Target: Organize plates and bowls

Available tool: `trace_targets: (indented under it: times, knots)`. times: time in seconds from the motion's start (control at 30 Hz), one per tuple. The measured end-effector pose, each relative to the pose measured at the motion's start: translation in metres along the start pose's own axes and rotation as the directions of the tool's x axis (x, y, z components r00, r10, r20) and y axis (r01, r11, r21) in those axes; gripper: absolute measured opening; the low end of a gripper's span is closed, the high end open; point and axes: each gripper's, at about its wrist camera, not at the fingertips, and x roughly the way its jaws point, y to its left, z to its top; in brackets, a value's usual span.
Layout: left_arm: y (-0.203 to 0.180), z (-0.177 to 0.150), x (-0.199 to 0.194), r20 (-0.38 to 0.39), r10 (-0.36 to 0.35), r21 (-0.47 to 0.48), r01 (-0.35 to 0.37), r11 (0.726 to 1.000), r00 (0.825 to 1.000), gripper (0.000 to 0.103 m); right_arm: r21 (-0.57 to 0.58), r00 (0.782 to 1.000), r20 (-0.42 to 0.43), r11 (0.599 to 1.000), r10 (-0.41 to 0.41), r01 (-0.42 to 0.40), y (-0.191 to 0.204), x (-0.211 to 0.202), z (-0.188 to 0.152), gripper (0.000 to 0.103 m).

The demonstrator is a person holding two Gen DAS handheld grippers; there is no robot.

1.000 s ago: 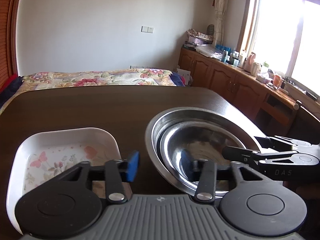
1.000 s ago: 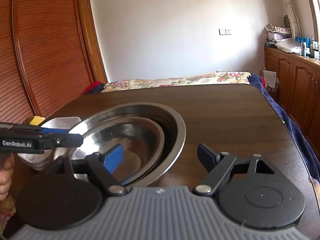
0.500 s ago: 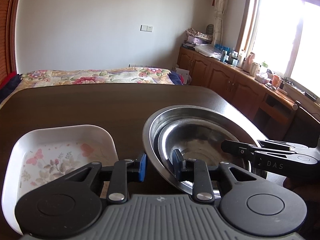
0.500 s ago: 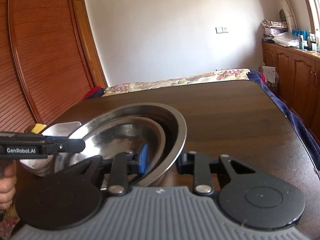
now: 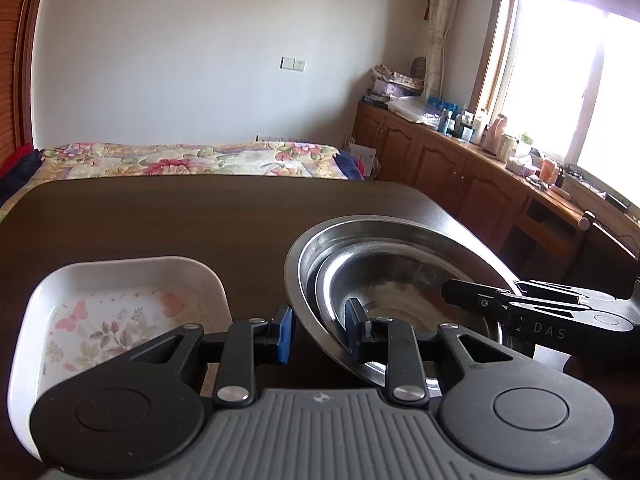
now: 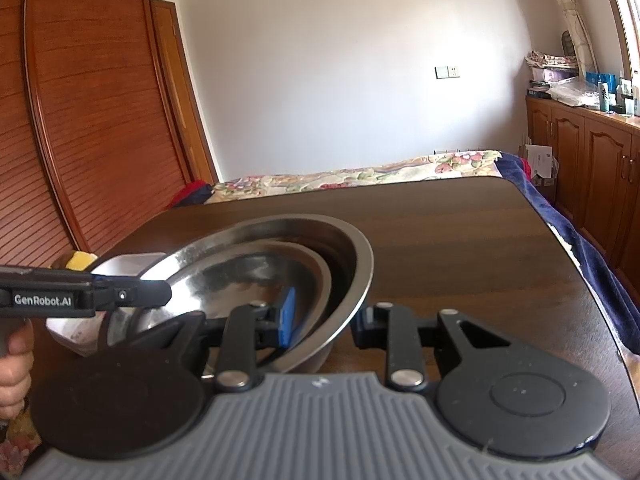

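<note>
Left gripper (image 5: 318, 334) clamped on large steel bowl (image 5: 400, 232) rim at 9 o'clock; right gripper (image 6: 326, 318) clamped at 3 o'clock; smaller steel bowl (image 5: 400, 280) nested inside.

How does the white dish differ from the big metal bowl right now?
The white dish is squarish with rounded corners and a flower-and-butterfly print; the big metal bowl is round, plain and shiny. The dish holds nothing visible; the bowl has a smaller metal bowl nested inside. The dish sits ungripped; the bowl's rim is pinched by the left gripper and right gripper. Both sit by the table's near edge.
</note>
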Motion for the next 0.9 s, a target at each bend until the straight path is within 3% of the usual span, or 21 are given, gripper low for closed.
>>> trace_targets:
  times: [0.43, 0.9]
  knots:
    - [0.006, 0.02, -0.027, 0.078, 0.004, 0.001, -0.004, 1.0, 0.997, 0.055, -0.024, 0.998, 0.05, 0.999, 0.036, -0.035, 0.01, -0.002, 0.021, 0.03]
    - [0.031, 0.025, -0.059, 0.134, 0.063, -0.028, -0.06, 0.998, 0.989, 0.055, -0.05, 0.993, 0.052, 0.993, 0.107, -0.105, 0.042, 0.011, 0.033, 0.03]
